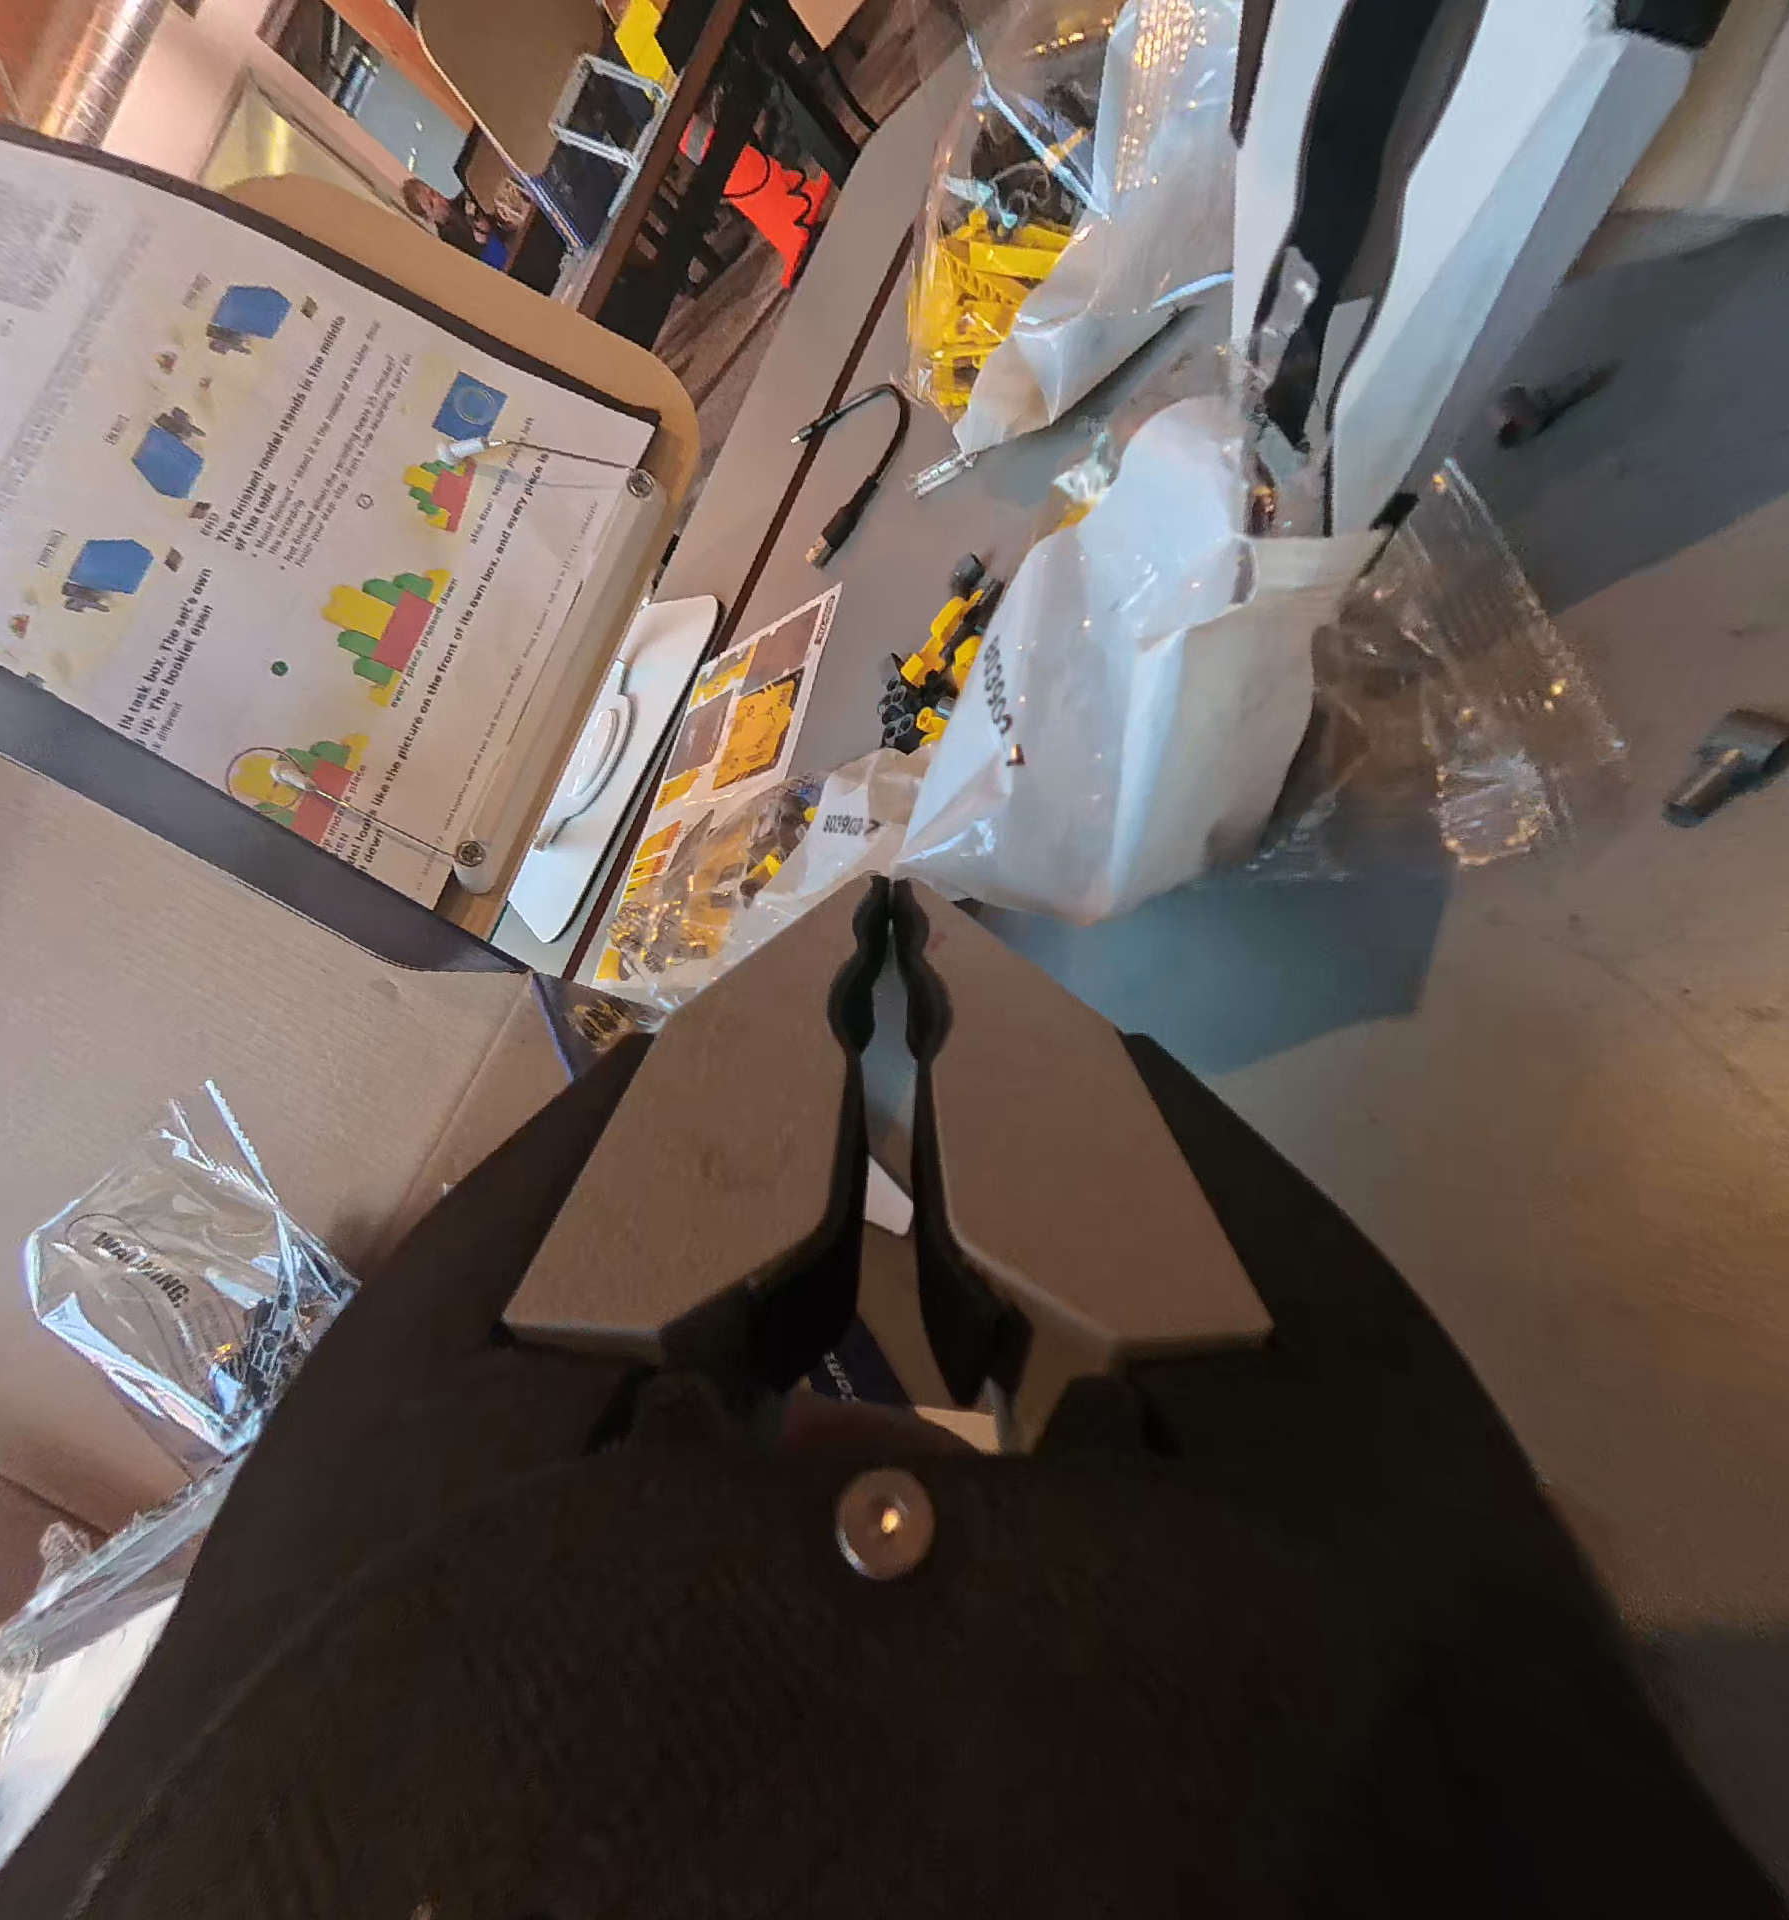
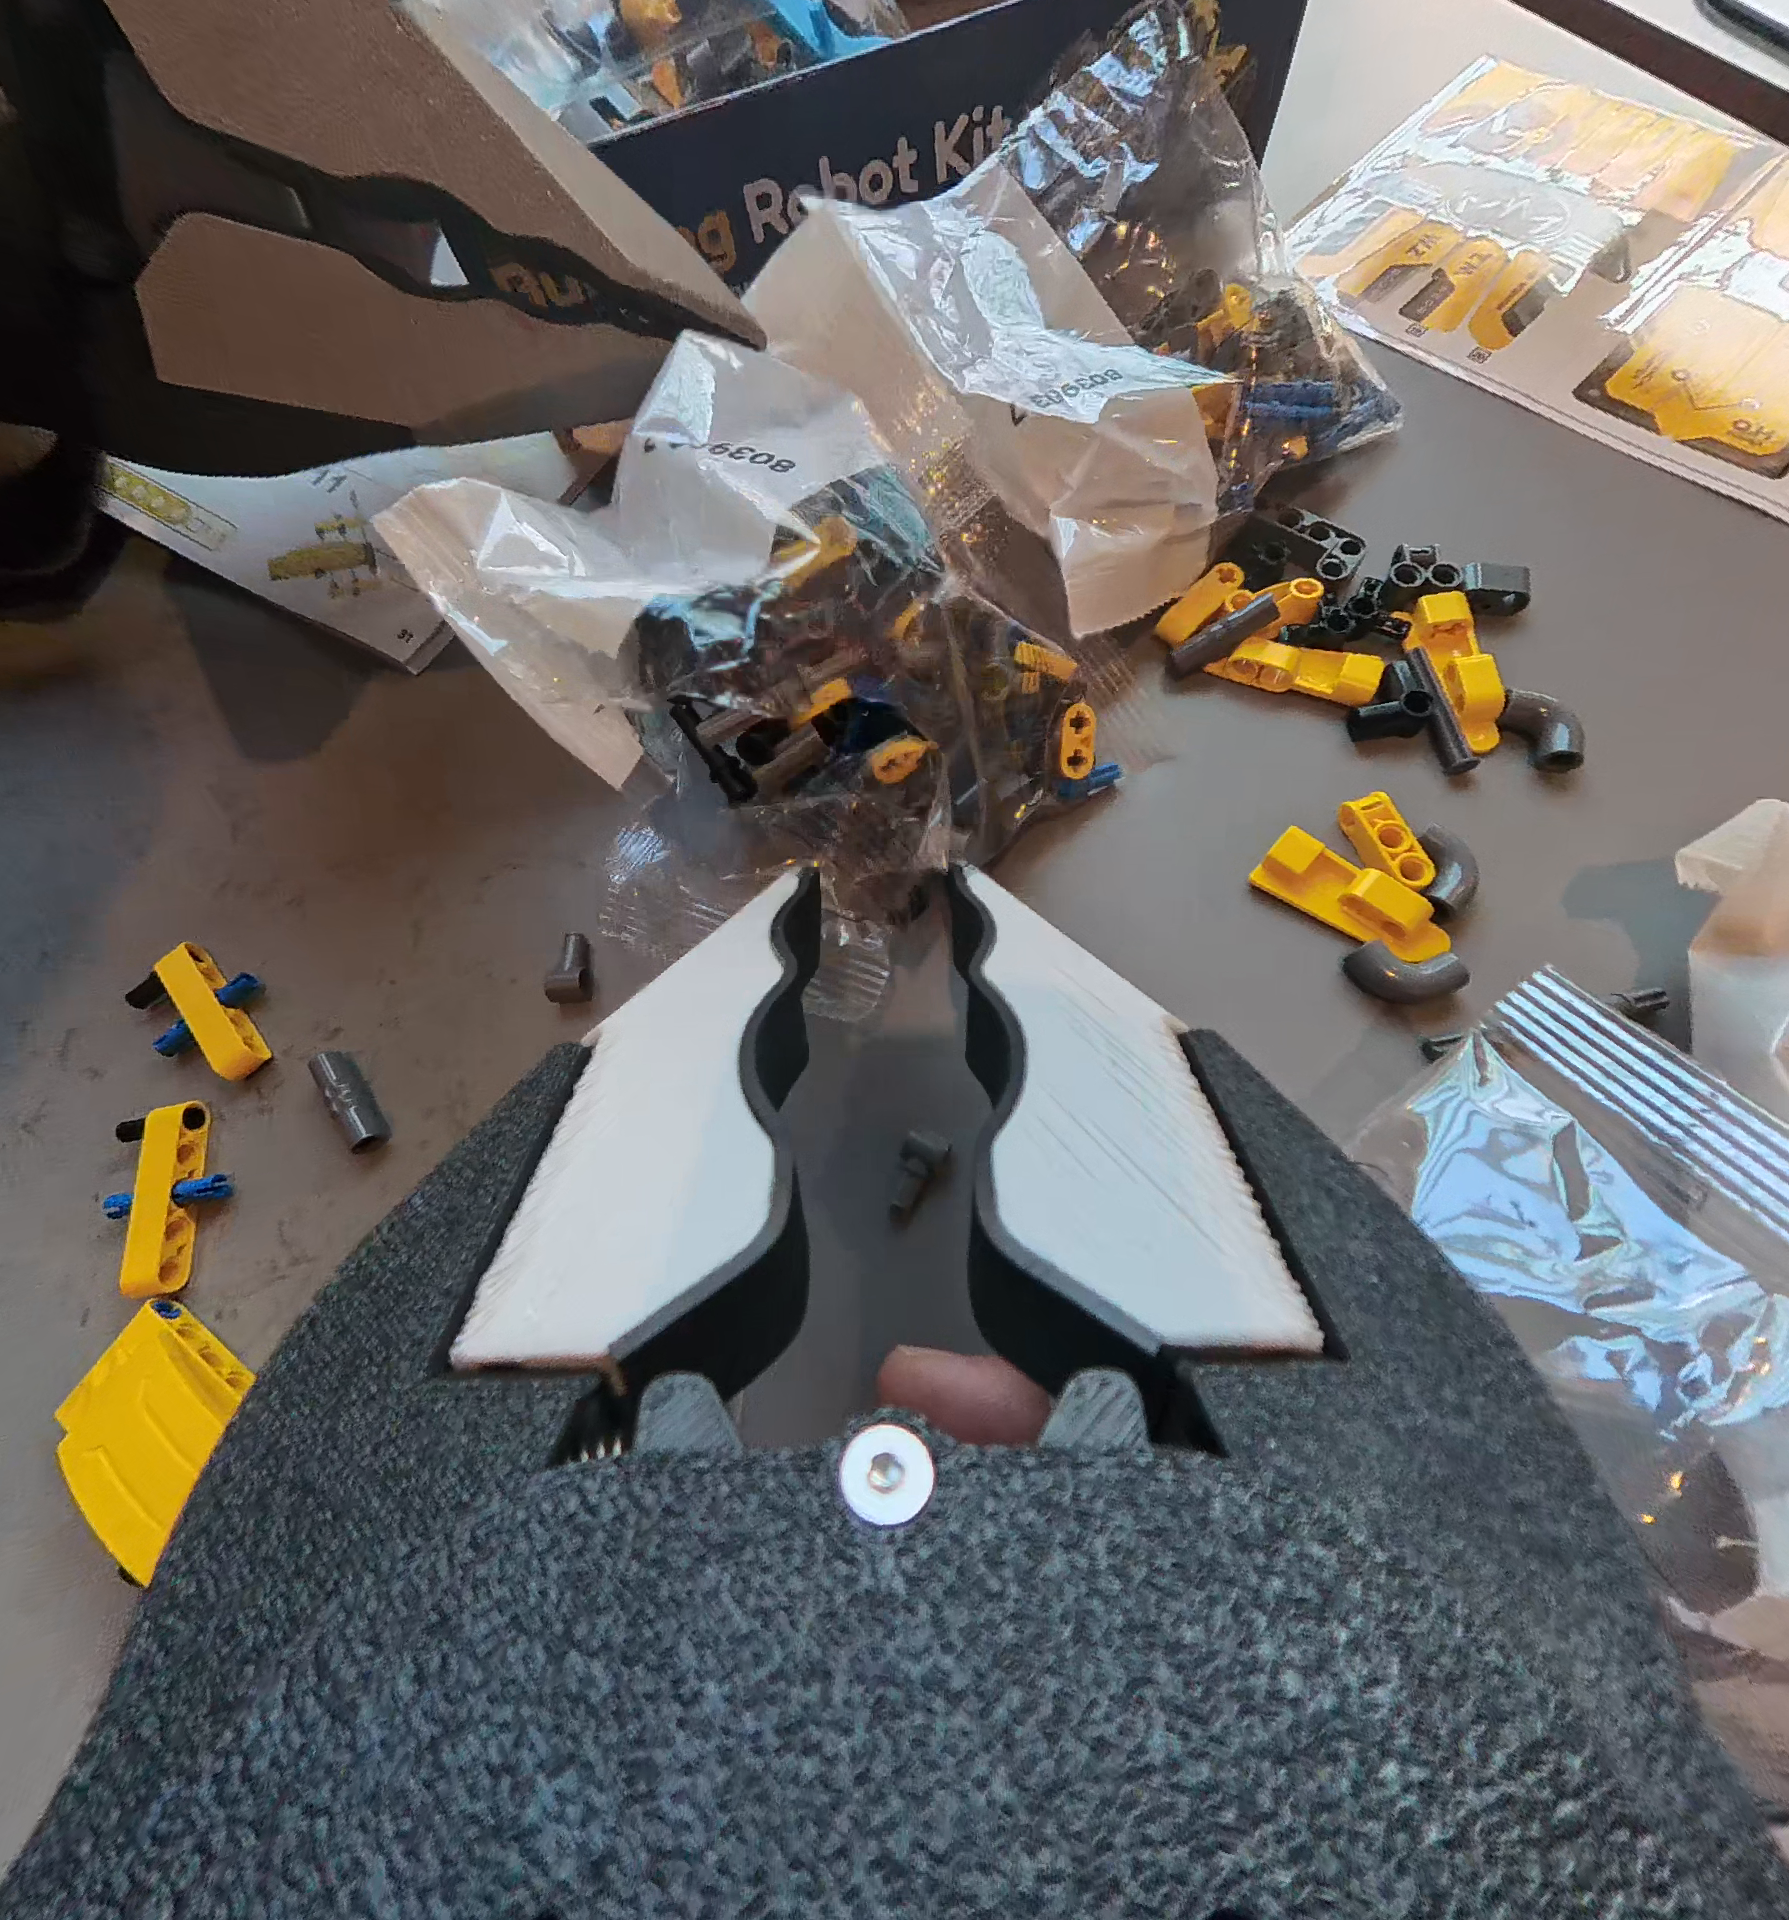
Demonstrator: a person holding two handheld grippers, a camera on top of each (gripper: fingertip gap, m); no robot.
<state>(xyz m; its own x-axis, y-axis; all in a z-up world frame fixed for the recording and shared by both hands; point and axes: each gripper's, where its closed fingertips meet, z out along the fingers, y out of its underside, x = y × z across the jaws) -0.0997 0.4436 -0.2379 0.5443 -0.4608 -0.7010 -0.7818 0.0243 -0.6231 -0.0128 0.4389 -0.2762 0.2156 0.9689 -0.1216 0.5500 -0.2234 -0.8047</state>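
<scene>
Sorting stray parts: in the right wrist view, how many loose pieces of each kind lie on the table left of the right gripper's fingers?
Yellow beams with pins: 2
Yellow curved panel: 1
Grey connectors: 2
Total: 5

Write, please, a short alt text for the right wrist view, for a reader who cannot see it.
The right tongs are open, tips at a clear plastic bag of small parts on a grey table. The left tongs, shut, pinch the bag's upper edge. Loose yellow and grey pieces lie around, an instruction sheet beyond.
</scene>
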